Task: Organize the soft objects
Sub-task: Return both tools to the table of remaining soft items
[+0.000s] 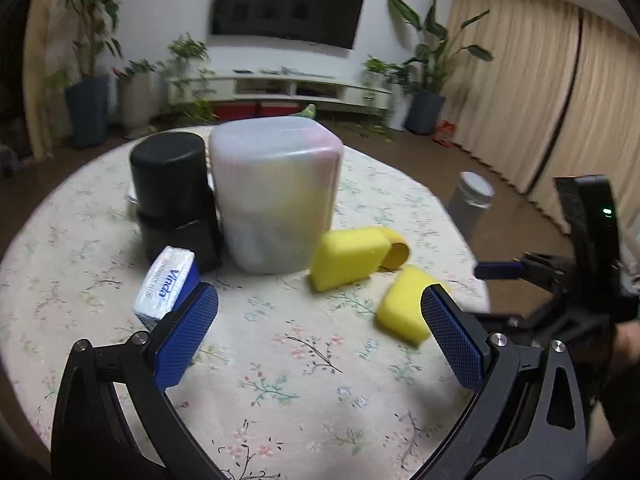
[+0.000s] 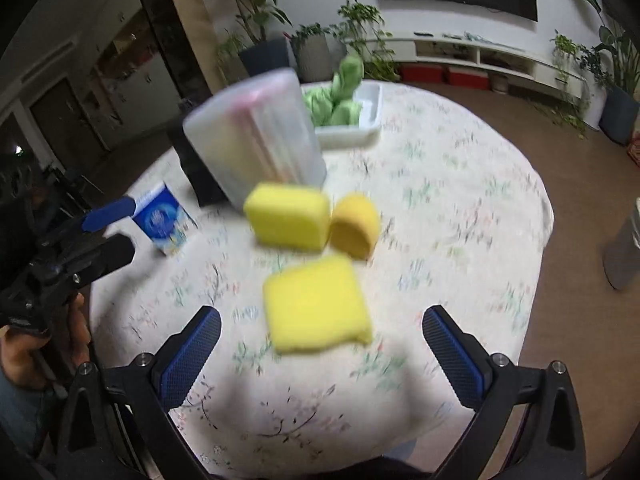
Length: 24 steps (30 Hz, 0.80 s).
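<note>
A: We start with the soft things. Three yellow pieces lie loose on the bench (image 2: 460, 184): the near sponge (image 2: 316, 306) just ahead of our right hand-held gripper (image 2: 322, 346), the far sponge (image 2: 286, 218) behind it, and a rounded sponge piece (image 2: 355, 226) beside that one, touching it or nearly so.

B: And both of our hand-held grippers are spread wide with nothing between the pads. The left hand-held gripper (image 1: 320, 332) hovers over bare cloth, with the tissue pack (image 1: 166, 286) just past its left finger.

A: So we judge the sorting partly done at most. The three yellow pieces and the tissue pack are not in any container yet.

B: On to the containers. The white tray (image 2: 370, 114) at the far side of the bench holds bunched green soft items (image 2: 334, 106); those look put away.

A: The frosted plastic tub (image 1: 276, 196) stands in the middle with its closed end up, it seems. We see faint pink and yellow through its wall, but we cannot tell what that is.

B: The black cylinder (image 1: 172, 196) stands just left of the tub, close against it. We cannot see inside it.

A: We reckon the near sponge is the likely next pick for our right side.
</note>
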### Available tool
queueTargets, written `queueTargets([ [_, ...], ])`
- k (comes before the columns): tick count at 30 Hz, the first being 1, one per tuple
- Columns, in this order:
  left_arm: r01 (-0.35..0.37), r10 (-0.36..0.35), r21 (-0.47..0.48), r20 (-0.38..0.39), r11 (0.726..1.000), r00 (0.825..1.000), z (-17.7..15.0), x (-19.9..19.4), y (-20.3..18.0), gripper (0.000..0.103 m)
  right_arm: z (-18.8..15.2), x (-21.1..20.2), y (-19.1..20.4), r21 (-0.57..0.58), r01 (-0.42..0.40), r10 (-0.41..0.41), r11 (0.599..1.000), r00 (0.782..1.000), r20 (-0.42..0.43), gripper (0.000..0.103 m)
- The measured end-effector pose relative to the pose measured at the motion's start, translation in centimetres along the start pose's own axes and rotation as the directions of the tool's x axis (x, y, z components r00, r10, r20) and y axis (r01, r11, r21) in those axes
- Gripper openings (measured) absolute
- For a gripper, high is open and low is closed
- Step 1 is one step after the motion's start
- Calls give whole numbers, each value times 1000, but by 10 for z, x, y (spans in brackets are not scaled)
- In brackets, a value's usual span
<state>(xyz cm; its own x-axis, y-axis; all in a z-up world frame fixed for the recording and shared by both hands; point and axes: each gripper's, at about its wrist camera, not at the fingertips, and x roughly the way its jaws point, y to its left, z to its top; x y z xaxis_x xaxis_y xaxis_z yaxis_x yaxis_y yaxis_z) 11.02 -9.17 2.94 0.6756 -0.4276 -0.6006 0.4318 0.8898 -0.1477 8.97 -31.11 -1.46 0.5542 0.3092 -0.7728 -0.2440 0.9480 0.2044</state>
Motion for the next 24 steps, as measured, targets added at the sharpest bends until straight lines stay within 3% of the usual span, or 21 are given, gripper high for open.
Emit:
queueTargets([
  [4,-15,15,1,5,1000,1000,3,8,-7,103,-4,8,3,17,77,-77,997,997,-7,103],
  [13,29,-29,1,-58,1000,998,14,43,-21,103,-8,27,9,10,113,-113,994,993,-27,103],
  [15,10,-10,-2,-48,1000,999,11,41,-19,103,-8,35,12,2,118,-118,993,992,-38,101],
  [19,-36,34,-102,-21,994,999,6,27,0,103,-9,44,15,-6,127,-127,992,991,-38,100],
  [22,-94,102,-154,42,984,994,4,0,15,103,-9,48,14,-6,133,-133,991,990,-45,98],
  [24,-167,180,-157,69,973,981,-3,-20,26,103,-9,49,14,-8,137,-137,991,989,-46,98],
])
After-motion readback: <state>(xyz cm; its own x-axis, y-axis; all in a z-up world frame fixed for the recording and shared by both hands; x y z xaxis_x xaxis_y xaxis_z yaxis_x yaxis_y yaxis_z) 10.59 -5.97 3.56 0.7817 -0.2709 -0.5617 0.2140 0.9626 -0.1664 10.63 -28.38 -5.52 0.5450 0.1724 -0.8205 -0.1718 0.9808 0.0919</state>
